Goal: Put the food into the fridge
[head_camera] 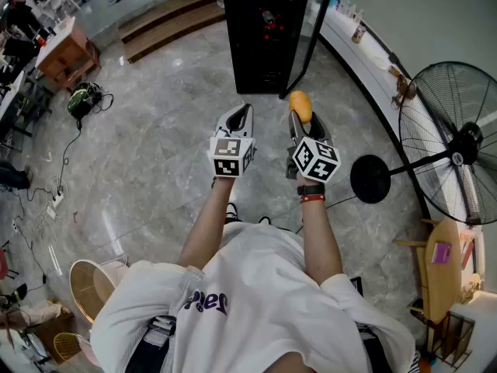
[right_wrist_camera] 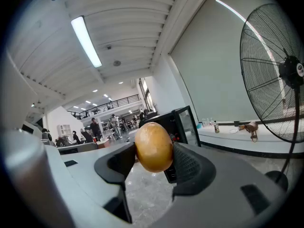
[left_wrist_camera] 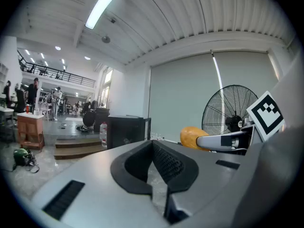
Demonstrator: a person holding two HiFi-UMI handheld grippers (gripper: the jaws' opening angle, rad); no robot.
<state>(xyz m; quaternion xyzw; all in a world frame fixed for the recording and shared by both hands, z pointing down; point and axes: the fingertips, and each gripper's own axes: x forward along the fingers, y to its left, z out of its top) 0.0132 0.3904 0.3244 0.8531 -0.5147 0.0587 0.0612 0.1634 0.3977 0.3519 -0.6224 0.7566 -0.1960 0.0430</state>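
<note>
- Food (right_wrist_camera: pixel 153 147), an oval orange-brown piece rather like a potato, is pinched between the jaws of the right gripper (head_camera: pixel 300 115). It is held out about level above the floor, well short of the fridge (head_camera: pixel 260 33).
- The left gripper (left_wrist_camera: pixel 153 147) has its jaws pressed together on nothing and hangs just beside the right one.
- The fridge door (head_camera: pixel 314 29) stands open to the right, so I judge the step in hand to be the carry into the dark opening.
- The piece looks round and smooth, so hold the squeeze even. A slack pinch could let it roll out.
- Come straight at the opening, left of the door's edge, and stay clear of the fan (head_camera: pixel 454 150) at the right.
- The red things inside are too small to name. Pick a bare spot on a shelf and spread the jaws only once the food rests there.
</note>
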